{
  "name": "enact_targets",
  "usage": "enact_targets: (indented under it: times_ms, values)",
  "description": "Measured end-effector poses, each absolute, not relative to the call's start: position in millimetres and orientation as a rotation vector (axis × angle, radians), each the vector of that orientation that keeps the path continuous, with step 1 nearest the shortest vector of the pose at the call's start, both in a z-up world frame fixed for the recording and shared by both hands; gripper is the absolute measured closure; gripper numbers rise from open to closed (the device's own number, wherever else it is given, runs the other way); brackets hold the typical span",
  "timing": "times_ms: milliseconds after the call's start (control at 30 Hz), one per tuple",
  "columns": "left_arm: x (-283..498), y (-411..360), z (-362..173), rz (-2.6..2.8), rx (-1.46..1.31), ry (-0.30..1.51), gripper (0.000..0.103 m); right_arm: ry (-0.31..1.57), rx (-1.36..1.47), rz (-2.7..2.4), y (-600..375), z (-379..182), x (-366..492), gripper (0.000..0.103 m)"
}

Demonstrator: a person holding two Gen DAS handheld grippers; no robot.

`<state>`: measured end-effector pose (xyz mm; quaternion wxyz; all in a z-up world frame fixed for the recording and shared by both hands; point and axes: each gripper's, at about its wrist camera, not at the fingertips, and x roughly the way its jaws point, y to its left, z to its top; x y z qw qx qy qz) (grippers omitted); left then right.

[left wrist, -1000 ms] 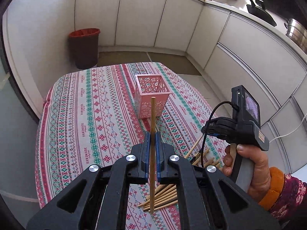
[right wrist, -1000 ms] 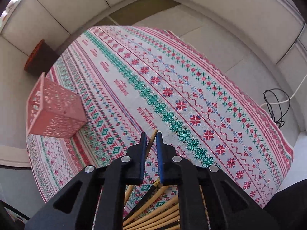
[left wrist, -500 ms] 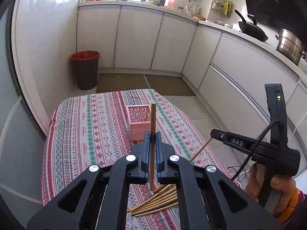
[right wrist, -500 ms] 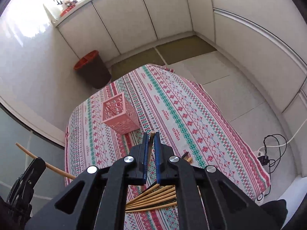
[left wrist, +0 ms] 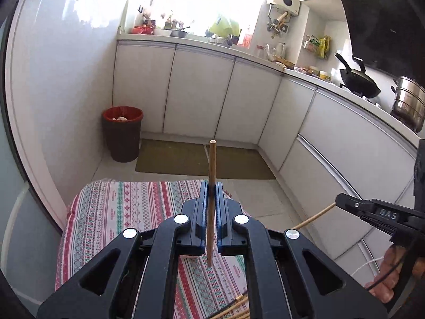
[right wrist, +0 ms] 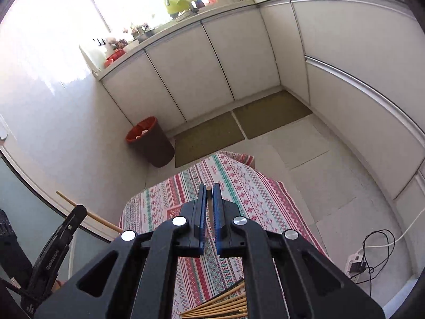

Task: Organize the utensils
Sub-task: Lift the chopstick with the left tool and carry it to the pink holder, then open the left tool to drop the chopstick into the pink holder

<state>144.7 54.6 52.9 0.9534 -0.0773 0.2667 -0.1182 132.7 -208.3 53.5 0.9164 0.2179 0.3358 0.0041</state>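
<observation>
My left gripper [left wrist: 211, 190] is shut on a wooden chopstick [left wrist: 211, 164] that stands upright between its fingers, held high above the table. My right gripper [right wrist: 209, 190] is shut on another chopstick [right wrist: 209, 202], seen end-on between the blue pads. The right gripper also shows in the left wrist view [left wrist: 345, 202] with its chopstick [left wrist: 316, 216] sticking out. The left gripper shows in the right wrist view [right wrist: 77, 210] with its chopstick [right wrist: 87, 212]. A pile of chopsticks [right wrist: 220, 305] lies on the tablecloth below. The pink basket [right wrist: 174, 212] is mostly hidden behind the right gripper.
The table with the patterned cloth [left wrist: 119, 207] is below both grippers. A brown bin with a red liner [left wrist: 122, 133] stands on the floor by the white cabinets [left wrist: 202, 93]. A power strip with cables [right wrist: 358, 263] lies on the floor at the right.
Both grippers have risen and tilted up, each still holding its chopstick. The table and pink basket have dropped low in view, and the kitchen counters now fill the frames.
</observation>
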Motion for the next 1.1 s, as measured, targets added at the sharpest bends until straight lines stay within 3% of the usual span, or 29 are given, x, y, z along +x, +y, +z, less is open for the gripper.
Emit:
enact_targets:
  times_ms: [400, 533, 900, 1000, 1067, 1100]
  values:
    - [217.3, 66.9, 16.8, -0.13, -0.194, 0.612, 0.097, 0.651, 0.446, 0.1, -179.7, 70.1, 186.9, 0.098]
    - [211.3, 79.5, -4.2, -0.102, -0.23, 0.647, 0.089, 0.672, 0.423, 0.102, -163.7, 58.9, 205.7, 0.098]
    - [190.5, 115.6, 2.5, -0.058, -0.294, 0.631, 0.081, 0.712, 0.363, 0.083, -125.7, 22.2, 243.2, 0.098]
    - [190.4, 116.2, 0.3, -0.066, -0.285, 0.647, 0.076, 0.749, 0.355, 0.095, -119.8, 10.6, 249.3, 0.093]
    - [189.0, 112.5, -0.2, -0.082, -0.268, 0.655, 0.072, 0.763, 0.371, 0.086, -122.1, 5.2, 245.5, 0.076]
    - [188.5, 111.1, -0.7, -0.09, -0.258, 0.658, 0.07, 0.761, 0.374, 0.079, -123.4, 4.3, 241.6, 0.072]
